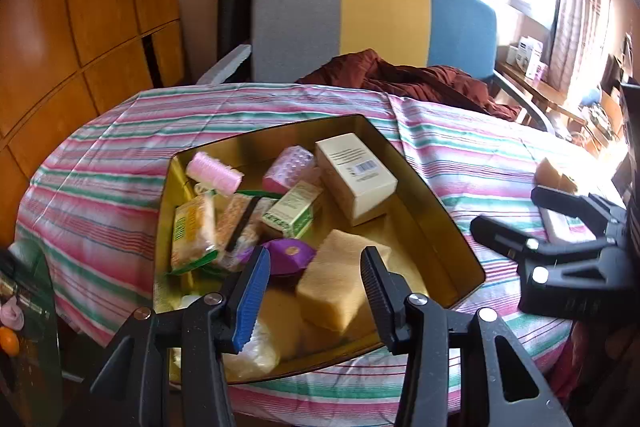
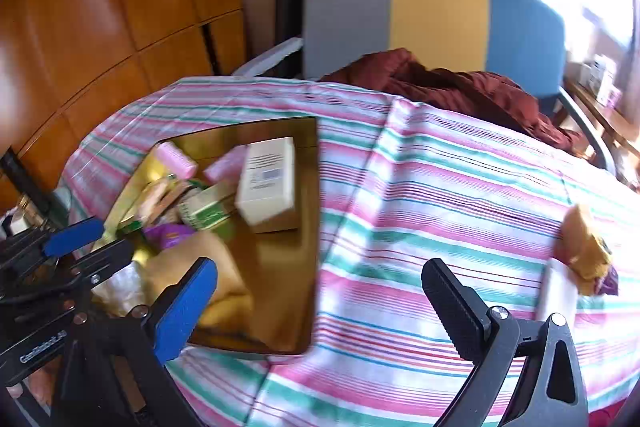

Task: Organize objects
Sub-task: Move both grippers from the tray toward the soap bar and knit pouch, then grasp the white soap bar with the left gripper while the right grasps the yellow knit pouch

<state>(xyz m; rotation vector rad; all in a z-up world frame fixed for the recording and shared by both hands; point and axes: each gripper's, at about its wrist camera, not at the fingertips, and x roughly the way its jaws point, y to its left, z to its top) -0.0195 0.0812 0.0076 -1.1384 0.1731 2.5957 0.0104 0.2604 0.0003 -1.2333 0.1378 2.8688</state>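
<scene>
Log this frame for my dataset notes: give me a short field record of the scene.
surface: striped tablecloth
container: gold tin, open, on the cloth
inside tin: white box, yellow sponge, pink thread spool, snack packets
outside tin: yellow item at the cloth's right side
left gripper: open, empty, over the tin
right gripper: open, empty

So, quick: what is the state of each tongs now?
Left tongs: open, holding nothing, over the gold tin.
Right tongs: open, holding nothing.
</scene>
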